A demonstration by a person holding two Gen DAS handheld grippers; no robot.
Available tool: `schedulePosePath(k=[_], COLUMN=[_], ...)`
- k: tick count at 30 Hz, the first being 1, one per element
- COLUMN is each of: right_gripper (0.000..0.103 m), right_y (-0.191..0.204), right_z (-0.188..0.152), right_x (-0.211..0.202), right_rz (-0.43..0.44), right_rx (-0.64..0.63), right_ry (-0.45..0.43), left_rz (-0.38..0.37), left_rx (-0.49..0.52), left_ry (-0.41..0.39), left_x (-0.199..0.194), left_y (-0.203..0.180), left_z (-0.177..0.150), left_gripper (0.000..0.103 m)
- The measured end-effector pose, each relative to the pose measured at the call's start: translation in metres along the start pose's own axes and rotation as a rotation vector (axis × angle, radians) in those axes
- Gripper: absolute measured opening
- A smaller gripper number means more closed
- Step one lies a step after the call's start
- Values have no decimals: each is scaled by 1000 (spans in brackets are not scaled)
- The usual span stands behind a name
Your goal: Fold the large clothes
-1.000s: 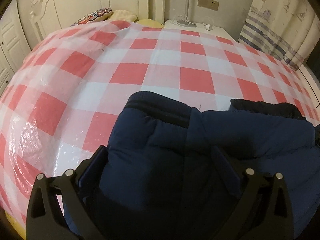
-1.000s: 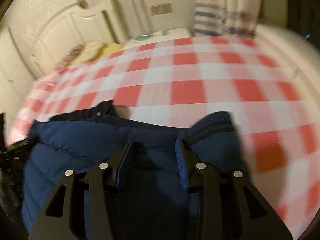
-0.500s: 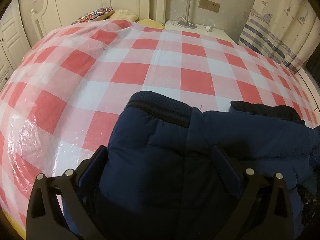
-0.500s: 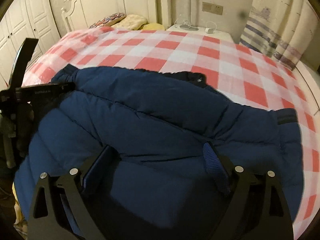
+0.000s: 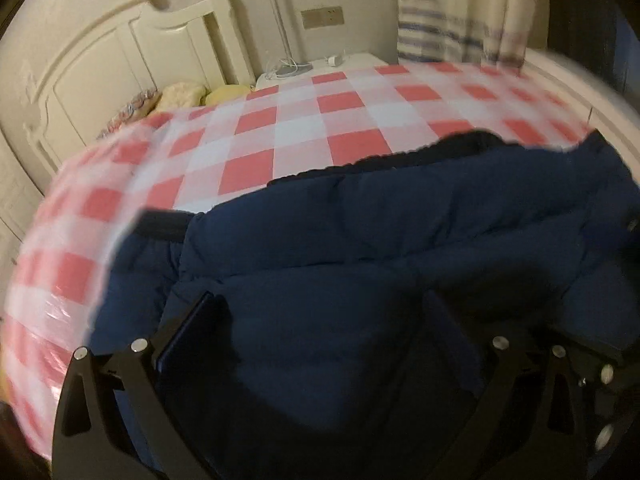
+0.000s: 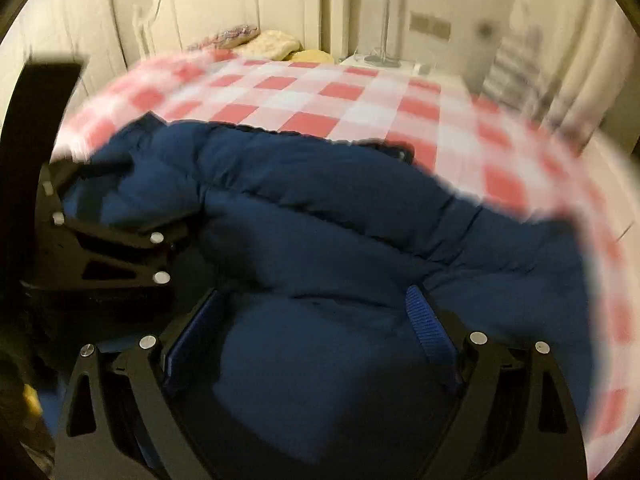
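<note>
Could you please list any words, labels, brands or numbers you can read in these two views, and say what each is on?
None can be read.
Jacket: no label or print shows.
Curtain: a faint printed pattern, too blurred to tell whether it holds any letters.
Wall plate: no marking can be made out.

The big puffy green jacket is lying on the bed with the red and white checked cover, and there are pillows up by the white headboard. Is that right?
Almost. The puffy quilted jacket is dark navy blue, not green; both wrist views show it. The rest holds: it lies on the red and white checked bed cover, with pillows by the white headboard.
</note>
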State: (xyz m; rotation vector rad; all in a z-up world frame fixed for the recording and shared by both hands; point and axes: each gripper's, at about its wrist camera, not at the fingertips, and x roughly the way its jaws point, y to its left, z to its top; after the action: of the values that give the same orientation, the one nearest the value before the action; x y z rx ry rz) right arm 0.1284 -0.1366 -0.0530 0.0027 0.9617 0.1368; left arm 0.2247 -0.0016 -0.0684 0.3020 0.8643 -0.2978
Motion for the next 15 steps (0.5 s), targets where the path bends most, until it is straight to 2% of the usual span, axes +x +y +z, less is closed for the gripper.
schedulePosePath(k=[5, 8, 10, 12, 13, 15], right_gripper=[85, 84, 77, 71, 69, 61], right_y=[3, -1, -1, 0, 1, 4], right_z=[0, -1, 1, 9, 14, 33], right_x=[4, 1, -8, -27, -33, -38], right_rz=[-4, 24, 14, -6, -14, -56], right_rx=[-9, 12, 21, 26, 21, 9], right_ry=[5, -4, -23, -94, -129, -170], left_rz=[-24, -45, -64, -91, -78, 3], left_rx=[-22, -34, -72, -137, -151, -145], left_ry=[-7, 2, 19, -11, -33, -59], left_x=[7, 5, -5, -19, -24, -26], left_y=[6, 9, 18, 33, 39, 46], left_z=[-5, -4, 0, 8, 14, 30], left_gripper=[101, 101, 101, 101, 101, 101])
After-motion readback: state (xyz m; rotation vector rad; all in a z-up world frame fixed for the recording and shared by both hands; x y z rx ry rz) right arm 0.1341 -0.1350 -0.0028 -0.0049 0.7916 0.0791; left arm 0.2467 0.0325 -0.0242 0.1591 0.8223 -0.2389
